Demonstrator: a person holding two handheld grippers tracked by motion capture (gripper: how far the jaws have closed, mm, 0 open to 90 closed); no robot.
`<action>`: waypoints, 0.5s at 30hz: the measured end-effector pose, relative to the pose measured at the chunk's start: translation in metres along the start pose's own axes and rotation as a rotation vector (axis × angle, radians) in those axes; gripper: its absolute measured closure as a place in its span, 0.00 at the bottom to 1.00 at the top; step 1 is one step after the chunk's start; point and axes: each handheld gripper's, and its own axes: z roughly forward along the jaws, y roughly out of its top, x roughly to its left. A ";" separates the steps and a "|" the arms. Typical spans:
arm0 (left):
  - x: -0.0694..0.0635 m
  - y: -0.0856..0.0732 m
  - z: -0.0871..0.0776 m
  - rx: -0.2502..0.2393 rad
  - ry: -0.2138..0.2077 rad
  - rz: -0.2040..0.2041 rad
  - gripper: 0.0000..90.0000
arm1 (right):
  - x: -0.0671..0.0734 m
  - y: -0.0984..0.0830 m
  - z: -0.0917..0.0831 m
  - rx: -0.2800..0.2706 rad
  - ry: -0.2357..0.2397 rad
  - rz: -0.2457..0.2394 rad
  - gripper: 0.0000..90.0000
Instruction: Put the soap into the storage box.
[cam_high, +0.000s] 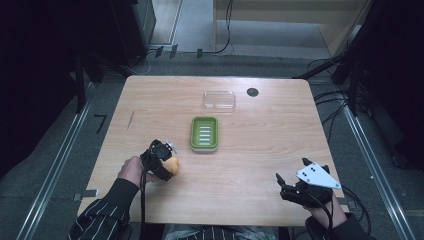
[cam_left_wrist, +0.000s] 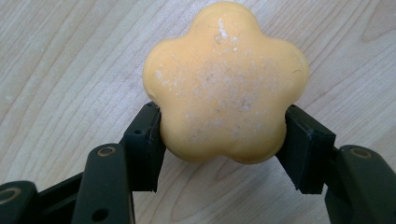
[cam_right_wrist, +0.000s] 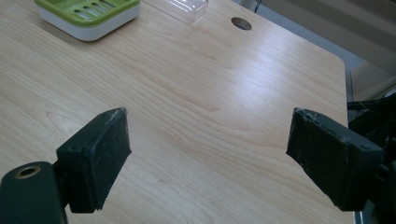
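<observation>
A flower-shaped orange soap (cam_left_wrist: 226, 84) lies on the wooden table, and my left gripper (cam_left_wrist: 224, 149) is shut on it, a black pad pressed to each side. From above, the left gripper (cam_high: 167, 167) sits at the table's front left with the soap (cam_high: 173, 164) at its tip. A green soap dish (cam_high: 204, 133) with a slotted floor stands in the middle of the table, up and to the right of the soap. My right gripper (cam_right_wrist: 210, 158) is open over bare wood at the front right (cam_high: 287, 186), nothing between its pads.
A clear plastic lid (cam_high: 219, 100) lies behind the green dish, near the far edge. A round cable hole (cam_high: 252, 92) is to its right. The green dish (cam_right_wrist: 88, 14) and the lid (cam_right_wrist: 180, 7) lie far ahead of the right gripper. Cables trail on the floor around the table.
</observation>
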 end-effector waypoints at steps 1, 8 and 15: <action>0.000 0.000 0.000 0.000 0.000 0.002 0.44 | 0.000 0.000 0.000 -0.001 0.000 0.003 0.15; -0.003 0.003 -0.006 -0.003 -0.001 0.006 0.44 | 0.000 0.000 0.000 0.001 -0.002 0.001 0.15; -0.004 0.008 -0.014 -0.022 -0.003 0.020 0.44 | 0.000 0.000 0.000 0.003 0.000 -0.002 0.15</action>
